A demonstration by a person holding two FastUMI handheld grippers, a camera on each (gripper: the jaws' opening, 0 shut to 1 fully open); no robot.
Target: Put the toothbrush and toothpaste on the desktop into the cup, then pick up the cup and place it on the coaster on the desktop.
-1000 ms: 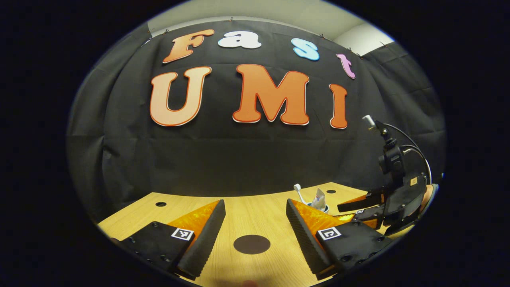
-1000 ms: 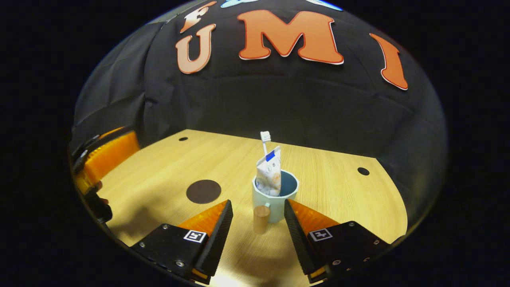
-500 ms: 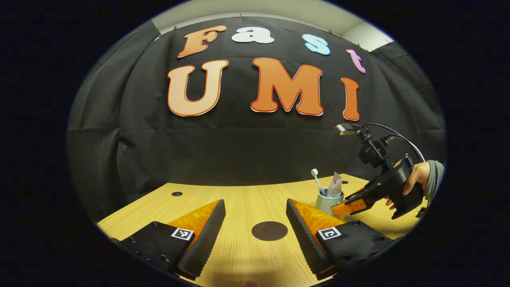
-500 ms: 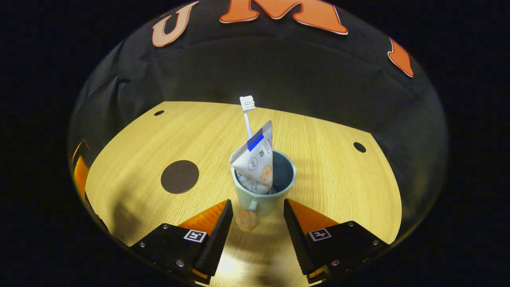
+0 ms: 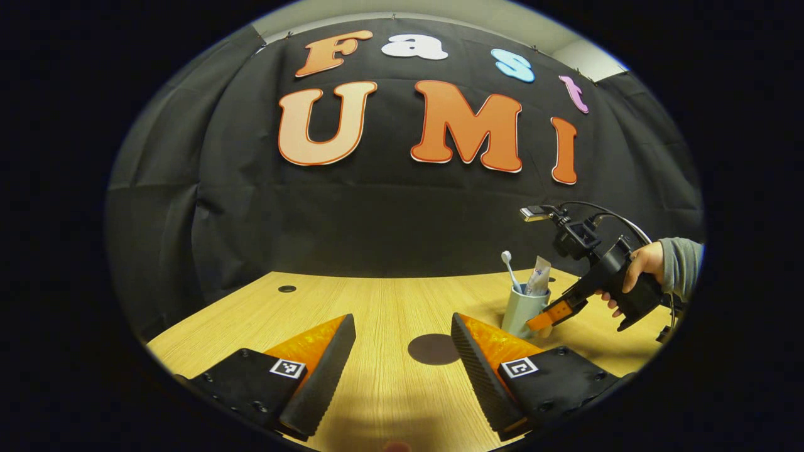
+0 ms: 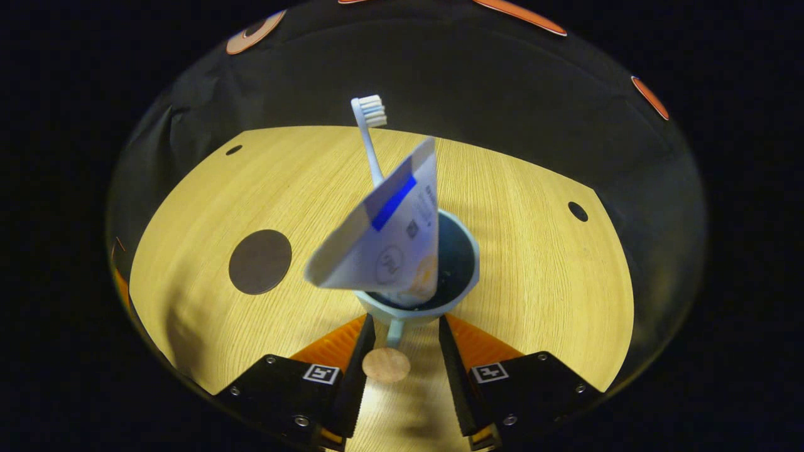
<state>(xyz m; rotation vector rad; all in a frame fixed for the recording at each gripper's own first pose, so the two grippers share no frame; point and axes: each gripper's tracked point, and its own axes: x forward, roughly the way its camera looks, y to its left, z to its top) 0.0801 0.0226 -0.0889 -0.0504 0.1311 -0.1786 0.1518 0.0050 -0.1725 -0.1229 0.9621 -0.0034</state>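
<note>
In the right gripper view a pale blue cup [image 6: 466, 290] stands on the wooden desk, holding a white toothpaste tube [image 6: 389, 245] and a white toothbrush [image 6: 367, 125], head up. My right gripper [image 6: 405, 320] is open, close over the cup. The cup's handle with its round wooden end [image 6: 386, 365] lies between the fingers, and a gap shows on its right side. A dark round coaster [image 6: 260, 261] lies to the cup's left. In the left gripper view my left gripper [image 5: 402, 342] hangs open and empty above the desk, just short of the coaster [image 5: 433, 349]. The cup [image 5: 522, 311] stands farther right.
A hand in a grey sleeve [image 5: 681, 270] holds the right gripper [image 5: 553, 314] by the cup. The desk [image 5: 377, 301] has small round holes [image 6: 577, 211] near its far corners. The black cloth wall rises right behind its far edge.
My right gripper has dropped and moved in on the cup, bringing the handle between its fingers, which have narrowed a little. The left gripper's view has swung slightly, so coaster and cup sit farther off.
</note>
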